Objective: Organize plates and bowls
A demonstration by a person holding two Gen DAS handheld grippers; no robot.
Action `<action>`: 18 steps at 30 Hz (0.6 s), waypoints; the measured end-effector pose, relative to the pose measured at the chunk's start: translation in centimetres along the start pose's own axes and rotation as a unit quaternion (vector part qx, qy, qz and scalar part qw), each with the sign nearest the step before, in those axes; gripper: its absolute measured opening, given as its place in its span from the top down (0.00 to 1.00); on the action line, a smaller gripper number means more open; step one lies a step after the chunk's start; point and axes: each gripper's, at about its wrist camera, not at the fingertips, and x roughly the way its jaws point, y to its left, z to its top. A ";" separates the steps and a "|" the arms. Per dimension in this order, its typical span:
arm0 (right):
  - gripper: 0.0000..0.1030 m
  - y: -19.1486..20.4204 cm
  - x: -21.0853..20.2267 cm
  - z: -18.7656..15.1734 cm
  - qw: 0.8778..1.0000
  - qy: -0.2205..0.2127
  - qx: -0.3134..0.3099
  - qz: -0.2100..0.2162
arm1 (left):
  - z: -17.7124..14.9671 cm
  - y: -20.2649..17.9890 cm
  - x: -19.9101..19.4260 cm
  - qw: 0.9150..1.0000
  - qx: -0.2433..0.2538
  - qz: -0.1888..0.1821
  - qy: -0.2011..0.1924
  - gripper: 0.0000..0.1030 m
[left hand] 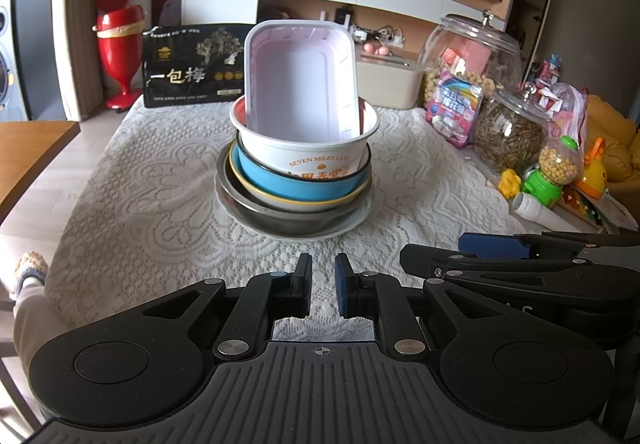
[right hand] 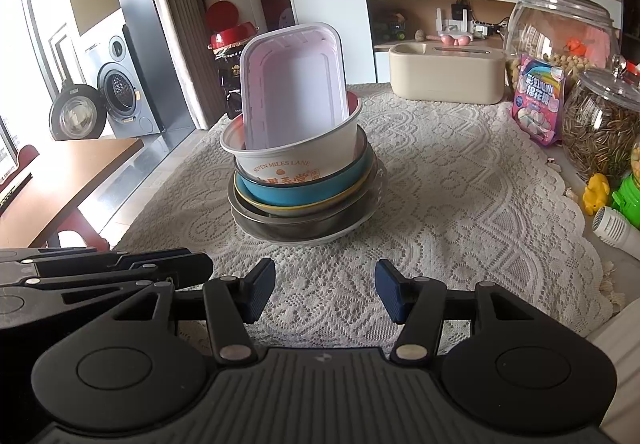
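Nearest the camera, the left gripper [left hand: 323,284] points down at a slant over the counter [left hand: 160,172], and its two blue pads are almost together with nothing between them. Just beside it, the right gripper [right hand: 325,290] points down the same way. Its pads stand apart with only the cloth showing between them, so it holds nothing.

A white lace cloth [right hand: 460,204] covers the counter. Behind it are a wall shelf and a dark screen, and off to one side is a washing machine [right hand: 120,84].

In the middle of the cloth, a little ahead of both grippers, sits a stack of dishes. A white plate [left hand: 352,226] is at the bottom. On it sits a metal bowl [left hand: 256,216], then a bowl with a yellow rim [left hand: 280,200], then a blue bowl [left hand: 304,186], then a white paper bowl [left hand: 304,150] with orange words. A pink tray [left hand: 300,84] stands on end inside the paper bowl, leaning back.

Glass jars [left hand: 508,132] of snacks stand at the right side of the counter.
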 end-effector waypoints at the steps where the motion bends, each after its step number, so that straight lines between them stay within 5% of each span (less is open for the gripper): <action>1: 0.46 0.0 0.0 0.0 1.000 0.000 0.000 0.000 | 0.0 0.0 0.0 1.000 0.000 0.000 0.000 0.86; 18: 0.46 0.0 0.0 0.0 1.000 0.000 0.000 0.000 | 0.0 -0.2 0.0 1.000 -0.005 0.004 0.001 0.86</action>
